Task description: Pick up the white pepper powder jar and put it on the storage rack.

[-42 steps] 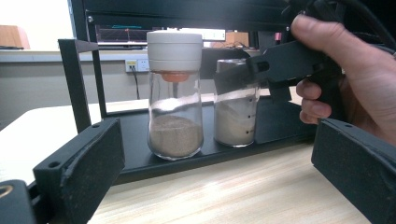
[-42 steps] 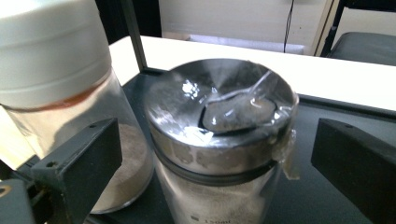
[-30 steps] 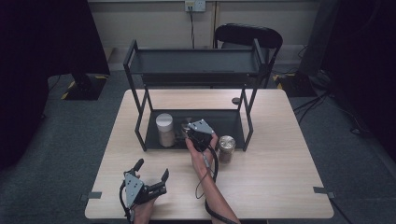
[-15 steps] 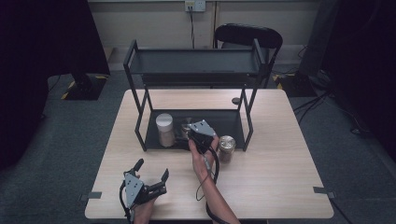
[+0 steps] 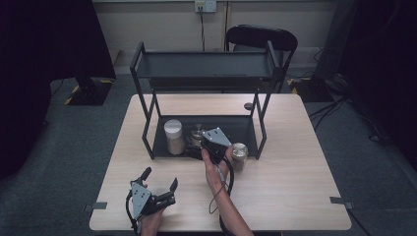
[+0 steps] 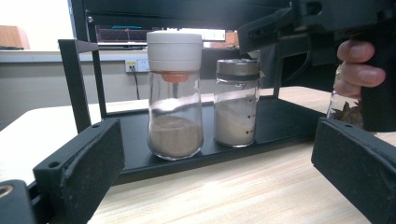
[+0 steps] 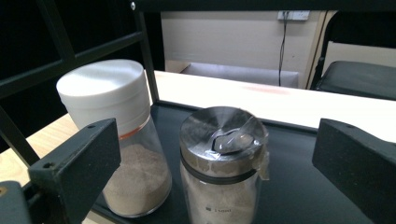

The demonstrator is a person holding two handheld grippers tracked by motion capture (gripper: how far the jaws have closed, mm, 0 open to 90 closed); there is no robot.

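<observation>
My right gripper [image 5: 204,143] is at the front edge of the rack's bottom shelf [image 5: 246,129], jaws wide apart around nothing, the steel-lidded jar [image 7: 223,172] between them. The print on that jar is too blurred to read. White-capped jar [image 7: 116,135] sits just beside it, toward the shelf's left end. My left gripper [image 5: 160,184] is near the table's [image 5: 295,196] front-left corner, spread open and empty.

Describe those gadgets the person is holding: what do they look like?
Both are black handheld tools. The left gripper has two blocky black jaws, a grey three-cornered plate on top and a black cable looping from it. The right gripper carries the same grey plate and trails a black cable. Forearms are bare, no sleeves.
</observation>
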